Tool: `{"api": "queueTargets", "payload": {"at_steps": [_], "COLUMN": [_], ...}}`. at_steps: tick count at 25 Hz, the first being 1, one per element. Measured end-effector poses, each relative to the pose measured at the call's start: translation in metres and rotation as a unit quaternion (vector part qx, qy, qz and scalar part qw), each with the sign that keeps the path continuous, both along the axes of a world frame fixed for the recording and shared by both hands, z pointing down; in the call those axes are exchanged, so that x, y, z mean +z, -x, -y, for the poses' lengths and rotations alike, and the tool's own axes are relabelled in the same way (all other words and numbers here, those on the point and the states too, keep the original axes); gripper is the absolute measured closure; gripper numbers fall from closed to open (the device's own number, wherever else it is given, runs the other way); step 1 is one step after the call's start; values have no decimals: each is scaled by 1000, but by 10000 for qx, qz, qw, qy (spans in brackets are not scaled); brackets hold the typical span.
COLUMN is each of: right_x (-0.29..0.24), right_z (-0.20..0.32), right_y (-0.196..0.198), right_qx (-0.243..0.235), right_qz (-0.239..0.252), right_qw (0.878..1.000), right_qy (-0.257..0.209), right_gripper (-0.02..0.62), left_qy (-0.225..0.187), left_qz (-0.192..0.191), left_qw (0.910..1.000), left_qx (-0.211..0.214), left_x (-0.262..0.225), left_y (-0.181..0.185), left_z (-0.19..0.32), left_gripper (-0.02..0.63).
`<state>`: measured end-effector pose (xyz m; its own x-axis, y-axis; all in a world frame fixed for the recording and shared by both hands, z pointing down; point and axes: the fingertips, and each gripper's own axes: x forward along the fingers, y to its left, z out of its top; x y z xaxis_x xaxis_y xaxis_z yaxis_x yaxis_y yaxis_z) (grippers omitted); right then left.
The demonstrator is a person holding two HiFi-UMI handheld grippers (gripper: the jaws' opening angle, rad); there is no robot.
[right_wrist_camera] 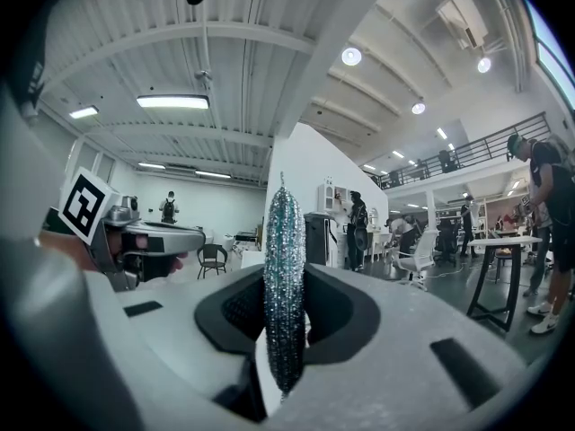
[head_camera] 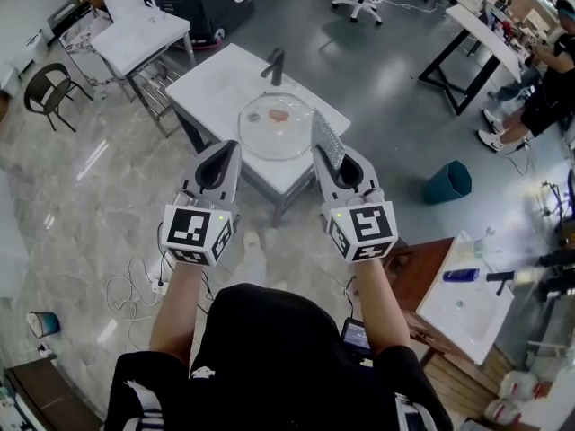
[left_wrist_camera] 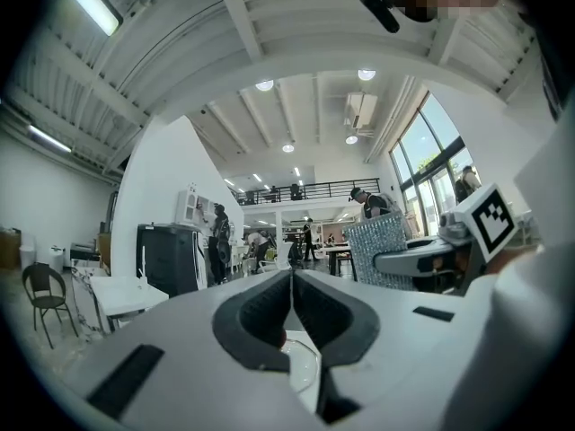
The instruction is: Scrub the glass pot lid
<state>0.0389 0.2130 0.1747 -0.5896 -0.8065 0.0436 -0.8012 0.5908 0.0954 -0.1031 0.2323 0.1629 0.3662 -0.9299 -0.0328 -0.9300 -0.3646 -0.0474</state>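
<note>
Head view: a white counter [head_camera: 208, 83] carries the glass pot lid [head_camera: 269, 137], which lies flat by the near edge. A pinkish knob [head_camera: 279, 114] sits at its middle, and a dark faucet [head_camera: 275, 65] stands at the far edge behind it. Both grippers are held level on the near side of the counter. The left gripper [head_camera: 230, 147] points at the lid's near-left rim. The right gripper [head_camera: 323, 153] points at its near-right rim and holds a glittery scouring pad [head_camera: 327, 136] on edge.

Left gripper view: the left gripper [left_wrist_camera: 292, 278] has its jaws pressed together with nothing between them. A curve of the lid's rim [left_wrist_camera: 305, 366] shows below them, and the pad [left_wrist_camera: 382, 250] shows to the right.

Right gripper view: the right gripper [right_wrist_camera: 286, 275] pinches the pad [right_wrist_camera: 285, 232], which stands upright between the jaws. The other gripper [right_wrist_camera: 157, 241] is at the left.
</note>
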Motion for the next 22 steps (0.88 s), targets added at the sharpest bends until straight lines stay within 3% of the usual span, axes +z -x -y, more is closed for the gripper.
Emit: {"api": "queueTargets", "payload": {"at_steps": [10, 22], "right_x": [9, 14], "right_z": [54, 146], "right_y": [14, 32], "right_qx": [20, 91], "right_qz": [-27, -174], "right_qw": [9999, 9995], "right_qy": [101, 237], "right_gripper": [525, 525], "left_qy": [6, 82], "left_qz": [84, -54], "left_qw": [10000, 9995], "left_qx": [20, 312], "left_x": [7, 10], "left_y": [11, 17], "left_z": [52, 150], "left_gripper": [597, 595]}}
